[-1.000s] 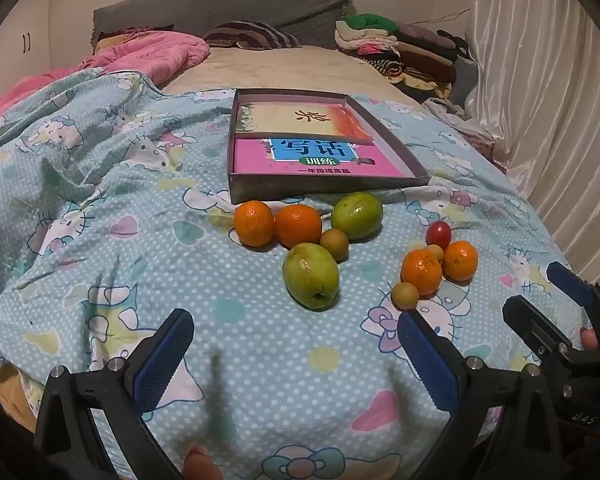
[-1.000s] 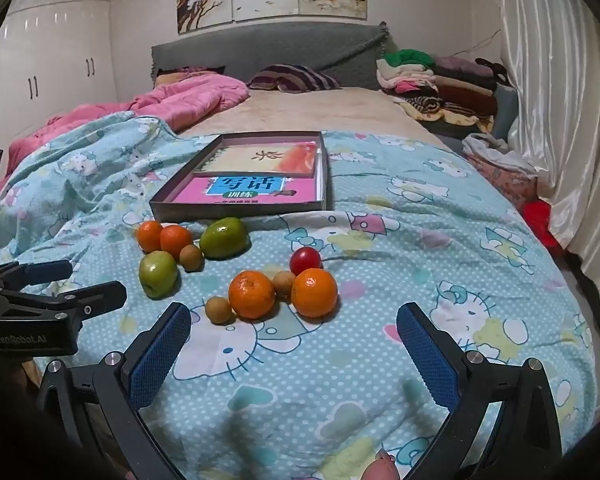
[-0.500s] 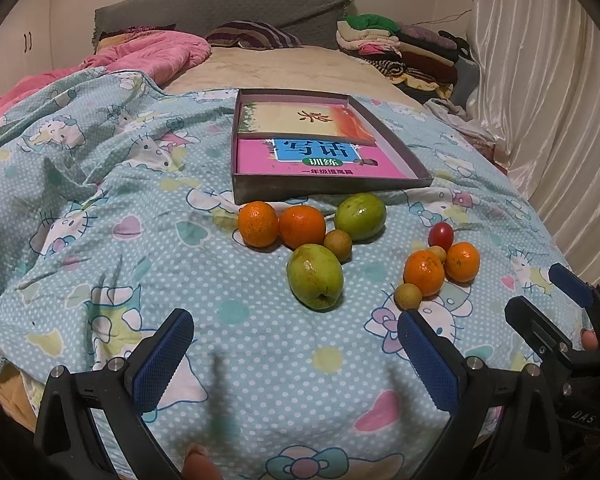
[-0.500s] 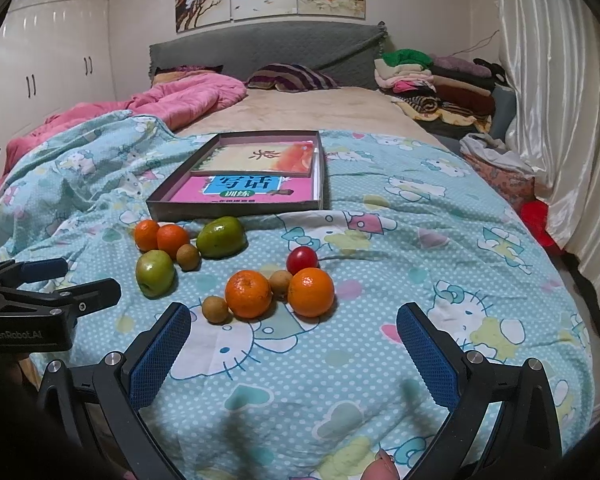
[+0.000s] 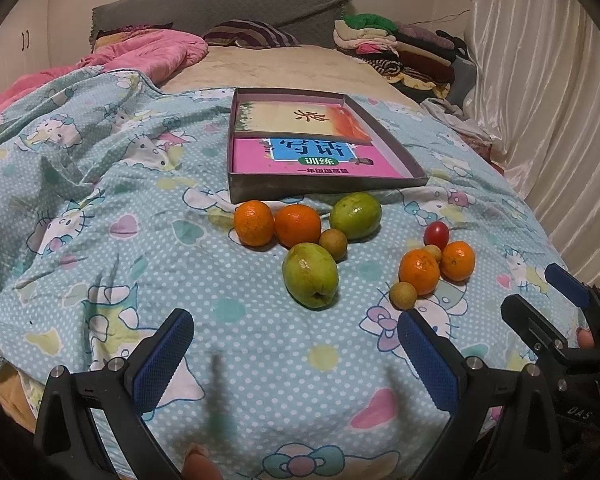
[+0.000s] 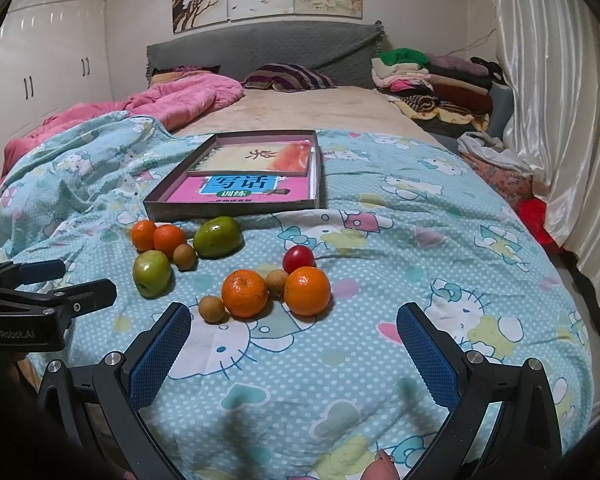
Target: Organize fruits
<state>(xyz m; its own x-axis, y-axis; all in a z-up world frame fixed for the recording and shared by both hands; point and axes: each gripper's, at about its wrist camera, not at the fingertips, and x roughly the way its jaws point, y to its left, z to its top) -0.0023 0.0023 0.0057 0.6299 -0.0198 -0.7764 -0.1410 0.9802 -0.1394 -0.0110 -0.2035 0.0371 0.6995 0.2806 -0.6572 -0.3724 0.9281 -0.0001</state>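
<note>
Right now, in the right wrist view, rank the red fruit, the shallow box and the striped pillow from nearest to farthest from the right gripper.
From the right gripper:
1. Red fruit, just ahead, behind the oranges.
2. Shallow box, farther up the quilt, slightly left.
3. Striped pillow, by the headboard.

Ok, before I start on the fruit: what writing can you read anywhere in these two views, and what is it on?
"写话" and "训练": pink book in the box.
Small line under them: too blurred to read.
One brushed character on the cream book: unclear.
"GenRobot.AI": left tool, right wrist view.
"DAS": right tool, left wrist view.
Nothing on the fruit.
</note>
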